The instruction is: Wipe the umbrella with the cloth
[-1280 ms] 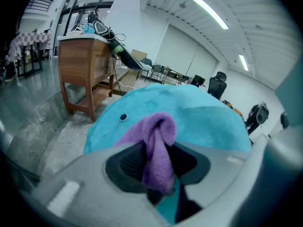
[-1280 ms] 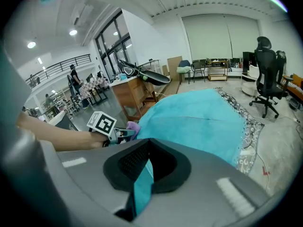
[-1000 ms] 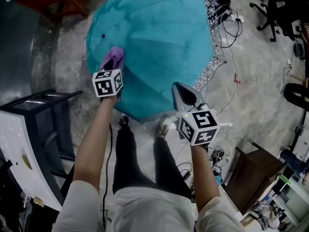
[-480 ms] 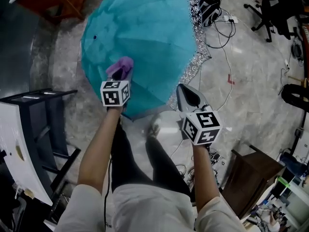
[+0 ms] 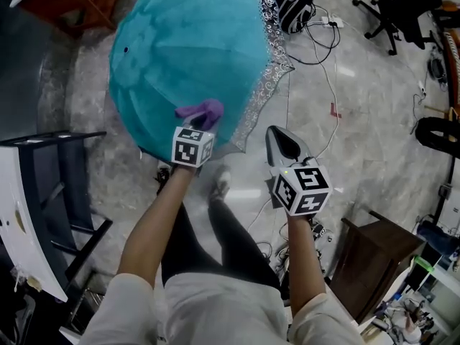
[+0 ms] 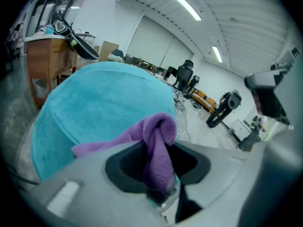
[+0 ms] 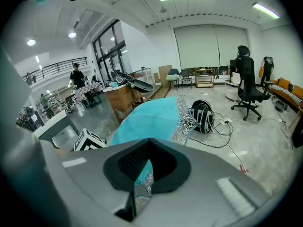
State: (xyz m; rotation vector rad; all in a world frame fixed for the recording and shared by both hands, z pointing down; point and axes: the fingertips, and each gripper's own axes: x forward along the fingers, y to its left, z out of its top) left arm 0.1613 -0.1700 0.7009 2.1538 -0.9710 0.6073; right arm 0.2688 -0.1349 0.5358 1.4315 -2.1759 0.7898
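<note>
Right gripper (image 5: pixel 279 136): jaws look together, nothing held, parked just off the umbrella (image 5: pixel 183 49) rim. The teal sliver between them is probably a reflection, can't be sure. Left gripper (image 5: pixel 200 122): clamped on the purple cloth (image 5: pixel 204 110), which touches the canopy near its closest rim. Umbrella lies open on the floor (image 5: pixel 359 121), dome up. To wipe well: spread the cloth flat on the fabric, use light pressure so the panel doesn't cave, and stroke from the rim toward the tip (image 5: pixel 126 49) in overlapping passes.
</note>
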